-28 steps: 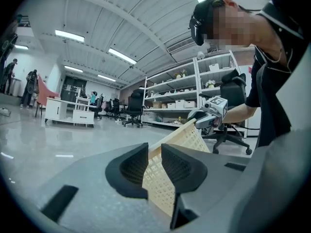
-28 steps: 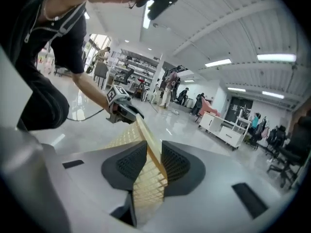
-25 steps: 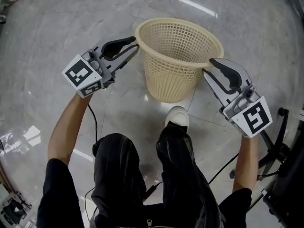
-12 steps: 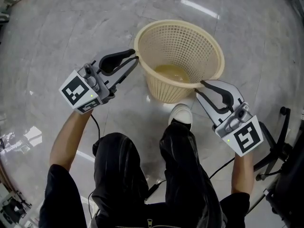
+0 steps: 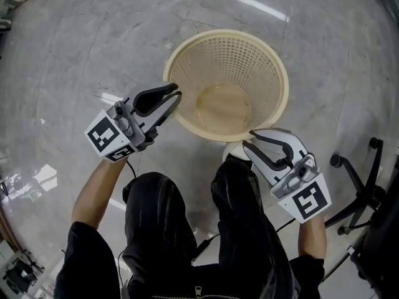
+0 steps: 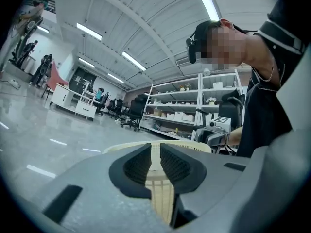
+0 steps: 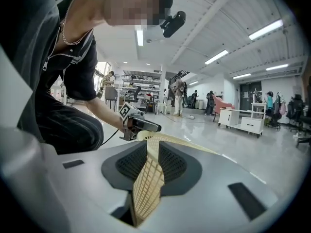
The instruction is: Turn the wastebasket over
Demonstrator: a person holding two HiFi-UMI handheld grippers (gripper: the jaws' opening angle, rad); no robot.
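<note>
The wastebasket (image 5: pixel 237 61) hangs over the floor (image 5: pixel 75 42) just beyond your knees, held by its rim between your two hands, its open mouth now turned up at you so the solid bottom shows inside. A second ago you saw its outer wall from the side, and it stood farther off. Your left tongs (image 5: pixel 174 92) pinch the rim at its left, jaws closing on the mesh wall that runs between the pads. Your right tongs (image 5: pixel 248 137) grip the near-right rim the same way, also closing. Both hands have drawn nearer to you, and the basket now covers most of your white shoe (image 5: pixel 234 149).
</note>
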